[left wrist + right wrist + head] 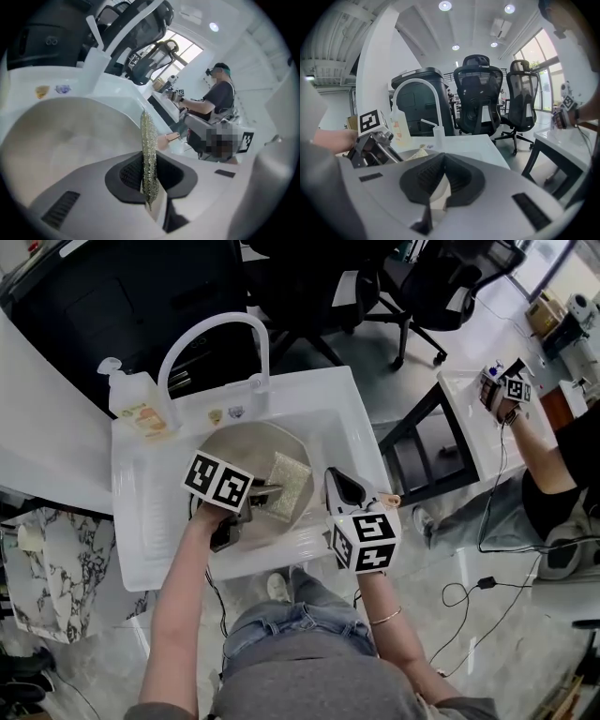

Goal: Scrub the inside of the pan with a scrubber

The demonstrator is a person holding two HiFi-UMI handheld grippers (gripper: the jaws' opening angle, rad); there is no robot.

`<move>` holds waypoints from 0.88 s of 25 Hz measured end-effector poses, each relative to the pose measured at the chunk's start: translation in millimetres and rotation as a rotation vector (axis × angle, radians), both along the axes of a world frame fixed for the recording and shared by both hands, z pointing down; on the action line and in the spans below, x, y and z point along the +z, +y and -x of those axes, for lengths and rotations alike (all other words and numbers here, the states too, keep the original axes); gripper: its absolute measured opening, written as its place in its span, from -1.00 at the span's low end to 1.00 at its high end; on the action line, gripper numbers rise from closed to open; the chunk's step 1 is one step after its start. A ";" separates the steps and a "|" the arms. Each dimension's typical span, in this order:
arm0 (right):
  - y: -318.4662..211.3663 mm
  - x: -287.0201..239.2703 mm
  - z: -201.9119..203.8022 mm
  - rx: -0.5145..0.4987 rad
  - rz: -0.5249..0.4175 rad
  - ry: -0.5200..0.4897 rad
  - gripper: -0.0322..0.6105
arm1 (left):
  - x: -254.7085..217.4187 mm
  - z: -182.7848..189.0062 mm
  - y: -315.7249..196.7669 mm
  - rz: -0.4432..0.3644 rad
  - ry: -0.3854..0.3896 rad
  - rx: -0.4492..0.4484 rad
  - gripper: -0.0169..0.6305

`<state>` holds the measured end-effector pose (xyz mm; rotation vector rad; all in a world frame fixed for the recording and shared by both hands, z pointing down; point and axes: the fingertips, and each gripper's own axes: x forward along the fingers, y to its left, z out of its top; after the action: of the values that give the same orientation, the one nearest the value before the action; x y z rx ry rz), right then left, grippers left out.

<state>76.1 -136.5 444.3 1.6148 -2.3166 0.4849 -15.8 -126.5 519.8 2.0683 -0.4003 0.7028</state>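
Left gripper [264, 491] clamps scrubber [290, 486] over pan [230, 444], long axis pointing to pan's far rim; right gripper [341, 484] closed, empty, right of pan

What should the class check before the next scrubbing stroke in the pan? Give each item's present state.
1. Scrubber clamped in left gripper: ok, jaws shut on it.
2. Scrubber over the pan inside: ok.
3. Scrubber touching the pan's surface: cannot tell.
4. Pan sitting in the sink: ok.
5. Right gripper steadying the pan: not ok; shut, empty, beside the pan.
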 end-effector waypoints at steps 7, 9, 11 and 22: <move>9.1 1.6 -22.9 0.055 0.007 -0.001 -0.87 | 14.4 -8.3 20.0 0.176 0.058 0.131 -0.75; 7.9 2.6 -27.9 0.062 0.010 -0.001 -0.87 | 20.3 -3.4 19.2 0.213 0.068 0.127 -0.75; 5.1 3.4 -30.8 0.063 0.013 -0.001 -0.87 | 29.0 1.9 19.4 0.238 0.047 0.133 -0.76; -22.2 6.1 -12.4 0.005 0.024 0.003 -0.87 | 95.4 43.2 35.4 0.239 -0.387 0.314 -0.76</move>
<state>88.5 -158.7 450.5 1.6091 -2.2961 0.5091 -59.0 -91.1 615.2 1.7821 -0.1914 1.2848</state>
